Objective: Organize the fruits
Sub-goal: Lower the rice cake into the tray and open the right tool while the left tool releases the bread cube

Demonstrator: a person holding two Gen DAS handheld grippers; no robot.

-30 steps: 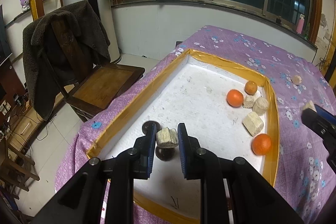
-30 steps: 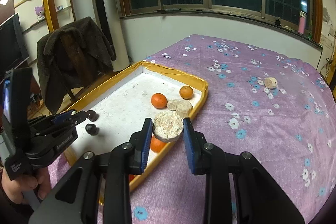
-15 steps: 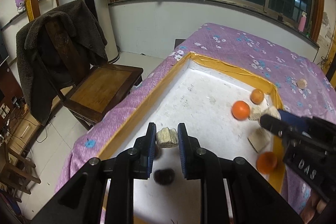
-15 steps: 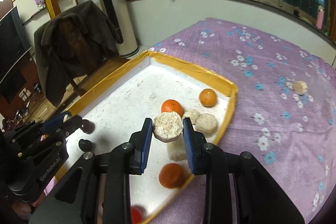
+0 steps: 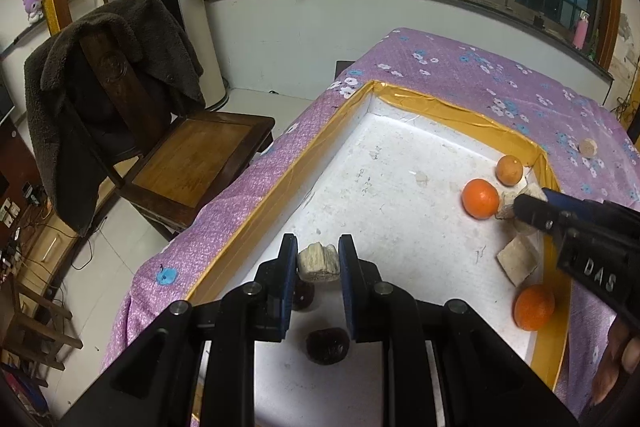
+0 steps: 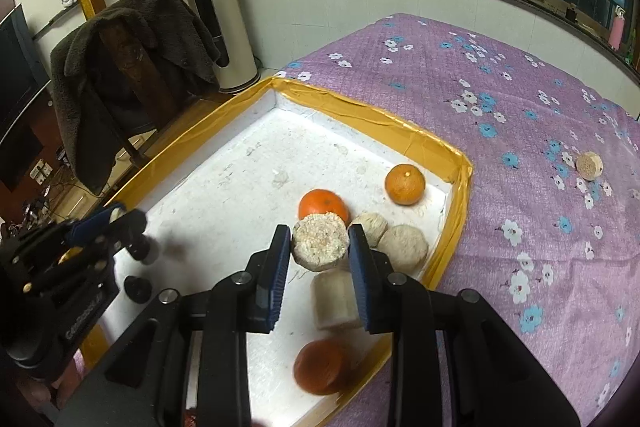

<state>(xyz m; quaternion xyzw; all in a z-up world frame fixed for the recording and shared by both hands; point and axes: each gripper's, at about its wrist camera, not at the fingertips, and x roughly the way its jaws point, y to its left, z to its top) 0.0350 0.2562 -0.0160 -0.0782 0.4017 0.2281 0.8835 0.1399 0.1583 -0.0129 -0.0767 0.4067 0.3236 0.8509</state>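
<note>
A white tray with a yellow taped rim (image 5: 452, 109) (image 6: 360, 113) lies on the purple flowered cloth. My left gripper (image 5: 318, 263) is shut on a pale rough chunk (image 5: 318, 261), held above two dark round fruits (image 5: 328, 345) at the tray's near left. My right gripper (image 6: 319, 247) is shut on a round beige cake (image 6: 319, 241), held over the tray's right side above a pale block (image 6: 334, 301). Oranges (image 6: 405, 183) (image 6: 323, 203) (image 6: 320, 367) and two beige lumps (image 6: 402, 247) lie beneath and beyond it. The right gripper also shows in the left wrist view (image 5: 532, 207).
One more round beige cake (image 6: 589, 165) lies on the cloth to the right of the tray. A wooden chair (image 5: 192, 163) with a dark coat over its back stands left of the table. A tall white tower unit (image 5: 176, 7) stands against the wall.
My right gripper has carried the round cake from the cloth over into the tray, above the oranges and lumps. My left gripper has lifted a little with its chunk.
</note>
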